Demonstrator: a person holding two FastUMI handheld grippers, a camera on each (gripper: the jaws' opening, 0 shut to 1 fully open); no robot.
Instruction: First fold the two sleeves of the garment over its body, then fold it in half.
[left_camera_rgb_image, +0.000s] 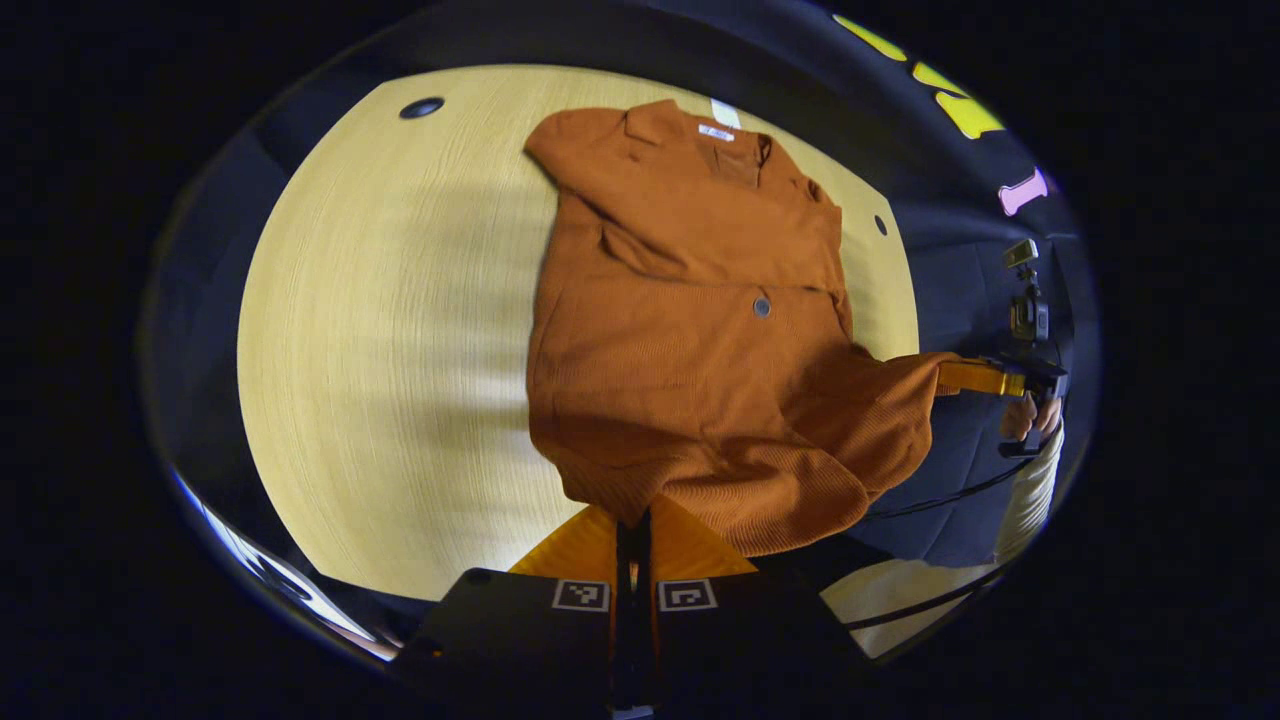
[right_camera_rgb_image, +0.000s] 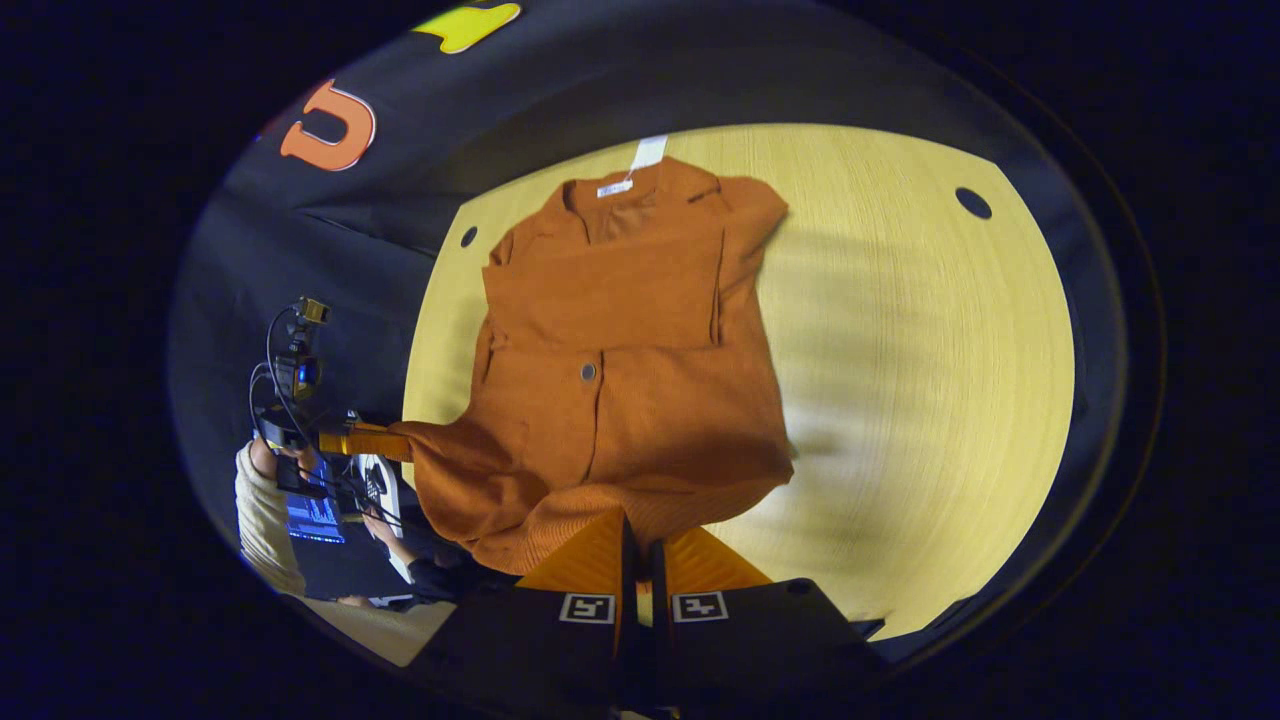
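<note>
1. Rust-orange knit, the garment (left_camera_rgb_image: 690, 330) lies collar-far on the pale wooden table (left_camera_rgb_image: 380, 350), both sleeves already laid across its chest.
2. The left gripper (left_camera_rgb_image: 632, 530) and right gripper (right_camera_rgb_image: 636, 540) each have their fingers pressed together on the near hem, one at either corner, lifting it off the table edge; I judge this sets up the half-fold.
3. How much cloth sits between the fingers is hidden, and the cuffs are hard to make out.

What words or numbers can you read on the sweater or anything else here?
None can be read.
Neck label on the orange garment: print too small and blurred.
White hang tag at the collar: no print visible.
Square markers on the gripper: patterns, not words.
</note>
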